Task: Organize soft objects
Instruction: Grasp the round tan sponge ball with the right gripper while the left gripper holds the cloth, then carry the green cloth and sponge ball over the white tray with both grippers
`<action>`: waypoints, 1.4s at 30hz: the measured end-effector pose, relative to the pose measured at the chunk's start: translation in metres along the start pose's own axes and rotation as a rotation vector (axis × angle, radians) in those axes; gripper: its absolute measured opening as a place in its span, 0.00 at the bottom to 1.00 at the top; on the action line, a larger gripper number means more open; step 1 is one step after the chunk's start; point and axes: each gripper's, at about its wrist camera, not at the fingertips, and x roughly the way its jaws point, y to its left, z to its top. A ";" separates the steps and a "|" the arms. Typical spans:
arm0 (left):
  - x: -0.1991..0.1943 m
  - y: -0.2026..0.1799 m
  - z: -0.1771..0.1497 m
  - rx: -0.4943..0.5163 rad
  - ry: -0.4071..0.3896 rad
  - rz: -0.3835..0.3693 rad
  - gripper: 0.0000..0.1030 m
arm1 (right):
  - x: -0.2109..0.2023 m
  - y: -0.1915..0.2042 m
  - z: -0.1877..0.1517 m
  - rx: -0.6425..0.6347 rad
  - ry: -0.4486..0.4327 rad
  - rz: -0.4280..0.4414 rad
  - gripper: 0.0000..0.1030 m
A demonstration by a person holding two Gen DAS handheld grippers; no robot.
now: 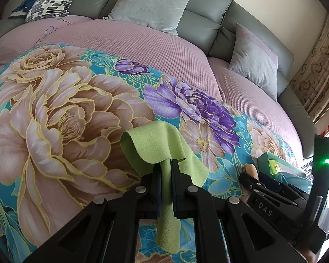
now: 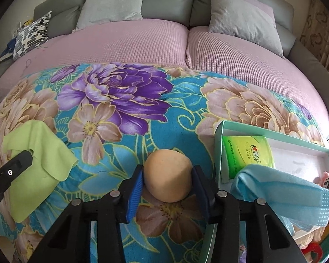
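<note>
On a floral blanket spread over a sofa, the left gripper is clenched on a green cloth — the fabric pinched between its jaws, draping over the fingertips and hanging below them. The right gripper has its blue pads on either side of a peach-coloured ball resting on the blanket, touching it. Just to the ball's right sits an open box at the blanket's right edge, holding a green tissue pack; a blue mask lies over its near rim
</note>
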 end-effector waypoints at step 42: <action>-0.065 -0.233 -0.101 0.536 -0.001 -0.306 0.08 | -0.154 -0.194 -0.125 0.373 -0.171 -0.161 0.46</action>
